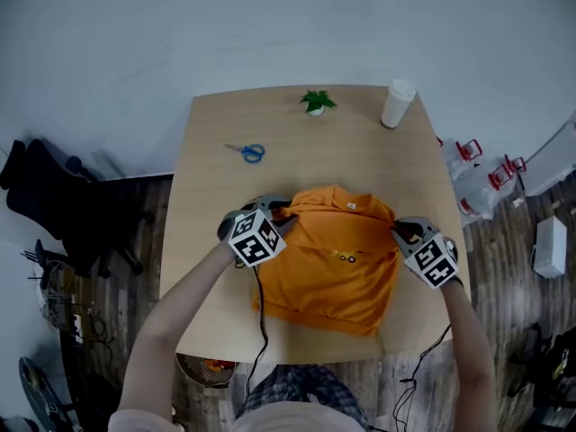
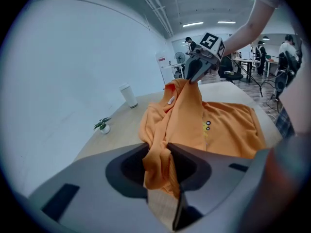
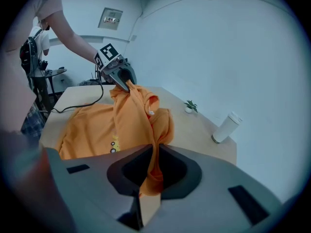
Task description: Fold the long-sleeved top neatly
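Observation:
An orange long-sleeved top (image 1: 337,264) lies on the wooden table (image 1: 216,187), its far edge lifted off the surface. My left gripper (image 1: 281,216) is shut on the top's left shoulder, and bunched orange cloth (image 2: 158,164) fills its jaws. My right gripper (image 1: 397,230) is shut on the right shoulder, with a thin fold of the cloth (image 3: 153,171) pinched between its jaws. The fabric hangs stretched between the two grippers. A small printed motif (image 1: 346,256) shows on the chest. In the left gripper view the right gripper (image 2: 194,76) holds a raised peak of cloth.
Blue-handled scissors (image 1: 247,151) lie at the table's far left. A small potted plant (image 1: 316,103) and a white lidded cup (image 1: 397,103) stand along the far edge. A black chair (image 1: 54,196) is left of the table. Cables (image 1: 261,331) hang over the near edge.

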Available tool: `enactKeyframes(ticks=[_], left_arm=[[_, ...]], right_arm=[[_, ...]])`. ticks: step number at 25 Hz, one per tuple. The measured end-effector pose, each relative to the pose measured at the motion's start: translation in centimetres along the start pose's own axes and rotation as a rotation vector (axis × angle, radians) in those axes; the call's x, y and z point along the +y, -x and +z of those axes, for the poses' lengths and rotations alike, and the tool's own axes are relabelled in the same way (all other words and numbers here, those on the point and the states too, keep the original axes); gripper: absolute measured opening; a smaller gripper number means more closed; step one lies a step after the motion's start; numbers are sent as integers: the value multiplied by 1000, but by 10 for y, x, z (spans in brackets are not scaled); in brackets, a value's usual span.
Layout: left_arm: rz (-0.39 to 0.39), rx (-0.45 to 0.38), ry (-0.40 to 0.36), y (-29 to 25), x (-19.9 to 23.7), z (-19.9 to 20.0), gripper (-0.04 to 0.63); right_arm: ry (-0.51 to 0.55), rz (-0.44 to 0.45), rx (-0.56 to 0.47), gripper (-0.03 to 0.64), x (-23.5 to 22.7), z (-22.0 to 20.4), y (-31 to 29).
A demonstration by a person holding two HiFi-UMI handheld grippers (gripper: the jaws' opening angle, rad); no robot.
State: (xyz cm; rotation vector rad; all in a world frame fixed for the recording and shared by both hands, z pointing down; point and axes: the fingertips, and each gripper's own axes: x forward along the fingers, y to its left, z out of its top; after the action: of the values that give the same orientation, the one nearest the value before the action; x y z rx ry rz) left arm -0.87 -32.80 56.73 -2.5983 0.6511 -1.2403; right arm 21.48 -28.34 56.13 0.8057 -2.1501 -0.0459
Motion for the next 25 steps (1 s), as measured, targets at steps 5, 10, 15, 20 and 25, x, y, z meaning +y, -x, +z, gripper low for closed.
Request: enactKeyframes(ticks=[5, 10, 15, 20, 25], left_arm=[[-26, 13, -29, 25, -35, -2, 118], [-34, 19, -59, 43, -73, -12, 118], [-54, 27, -112, 52, -117, -28, 120], [-125, 60, -157, 58, -159, -50, 124], [-143, 88, -142, 64, -173, -67, 133]], right_arm=[[61, 67, 5, 49, 43, 3, 16], [137, 109, 14, 49, 89, -2, 29], [161, 179, 17, 51, 138, -17, 40], [179, 257, 72, 52, 186, -40, 40], [207, 292, 110, 54, 216, -60, 41]])
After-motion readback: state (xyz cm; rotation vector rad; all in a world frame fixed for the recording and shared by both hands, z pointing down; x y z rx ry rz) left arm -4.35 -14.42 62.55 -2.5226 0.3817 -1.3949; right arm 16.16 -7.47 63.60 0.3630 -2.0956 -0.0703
